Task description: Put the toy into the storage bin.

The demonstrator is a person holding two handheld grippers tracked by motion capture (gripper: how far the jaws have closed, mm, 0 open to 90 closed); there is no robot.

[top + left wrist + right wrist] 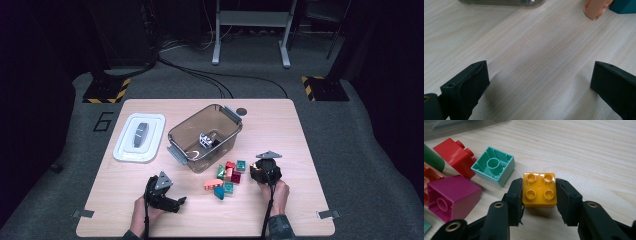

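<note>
1. Right gripper [539,195]: jaws pressed on both sides of a yellow block [539,189], studs up, sitting on the table [300,150], right of the block pile, toward the near edge.
2. Just beside it: teal block [493,165] lying open side up, red block [455,155], magenta block [452,196].
3. Left gripper [537,82]: jaws wide apart, nothing between them, over bare table near the near-left corner.
4. Clear bin [205,137] mid-table; white lid [139,137] near the left edge.

Bare table [280,130] right; bin [205,137] blocks centre.
</note>
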